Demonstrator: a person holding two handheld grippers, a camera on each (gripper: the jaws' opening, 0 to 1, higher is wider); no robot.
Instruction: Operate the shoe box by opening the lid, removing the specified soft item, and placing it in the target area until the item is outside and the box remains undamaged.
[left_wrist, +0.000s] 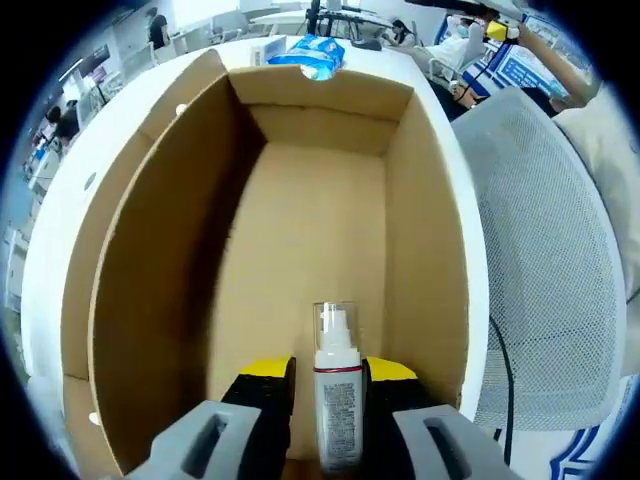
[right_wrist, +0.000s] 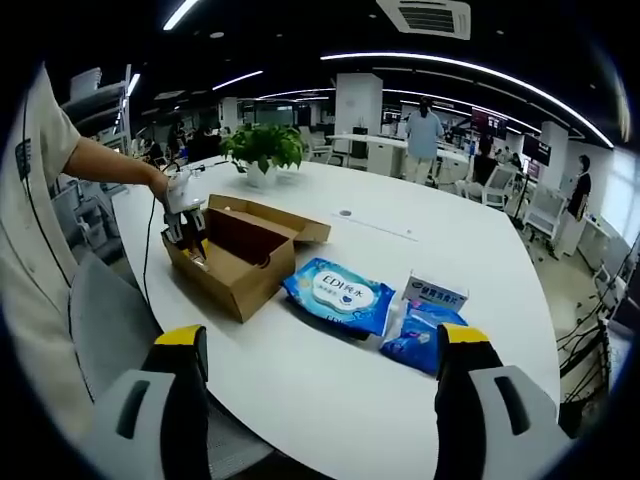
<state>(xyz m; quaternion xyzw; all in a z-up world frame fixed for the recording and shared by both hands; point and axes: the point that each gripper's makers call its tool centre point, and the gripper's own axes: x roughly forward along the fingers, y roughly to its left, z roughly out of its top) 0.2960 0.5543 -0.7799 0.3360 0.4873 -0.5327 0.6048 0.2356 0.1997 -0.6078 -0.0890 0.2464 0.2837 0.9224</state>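
The left gripper (left_wrist: 327, 400) pinched a small clear upright spray bottle with a white label (left_wrist: 336, 400), its long axis vertical, low inside the open brown cardboard shoe box (left_wrist: 150, 250). The right gripper (right_wrist: 320, 380) hung spread and empty, well apart over the white table (right_wrist: 400, 240).

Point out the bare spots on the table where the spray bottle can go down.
Bare white table lies beyond the cardboard box, toward the potted plant, and in the near strip before the right gripper. It is crowded right of the box, around the blue wipes pack and small packets.
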